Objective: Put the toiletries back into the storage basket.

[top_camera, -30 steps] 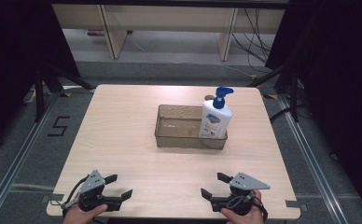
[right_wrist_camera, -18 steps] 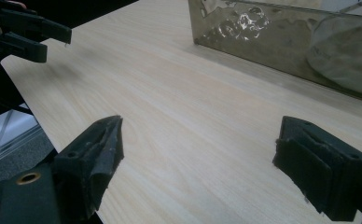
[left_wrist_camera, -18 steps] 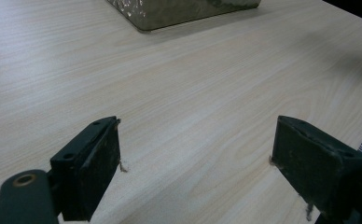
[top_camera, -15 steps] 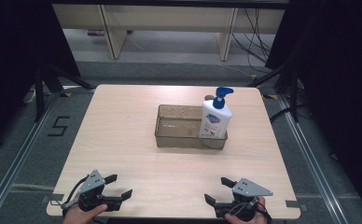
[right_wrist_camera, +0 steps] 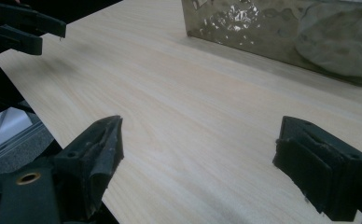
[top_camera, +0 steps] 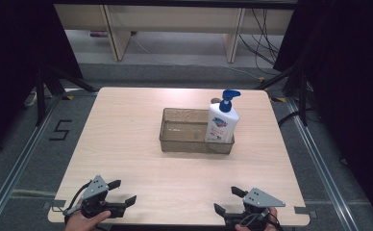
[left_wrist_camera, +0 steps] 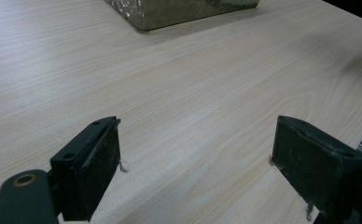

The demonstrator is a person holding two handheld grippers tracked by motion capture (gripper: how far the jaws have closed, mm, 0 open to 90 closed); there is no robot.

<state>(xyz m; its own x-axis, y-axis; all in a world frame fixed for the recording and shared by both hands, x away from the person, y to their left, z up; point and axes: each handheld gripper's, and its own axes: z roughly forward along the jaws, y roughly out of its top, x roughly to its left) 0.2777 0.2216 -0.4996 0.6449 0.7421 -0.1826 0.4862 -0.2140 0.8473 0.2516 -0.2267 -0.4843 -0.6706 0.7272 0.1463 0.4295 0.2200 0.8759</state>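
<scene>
Right tool (top_camera: 227, 200) has slid rightward over pale wood-grain table (top_camera: 127, 134), jaws spread

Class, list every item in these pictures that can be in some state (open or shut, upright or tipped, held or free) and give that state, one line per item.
left gripper: open, holding nothing, low at the table's near edge.
right gripper: open, holding nothing, low at the table's near edge.
pump bottle: upright, standing in the right end of the bin, not held.
clear bin: upright on the table, open-topped, its left part bare.
</scene>
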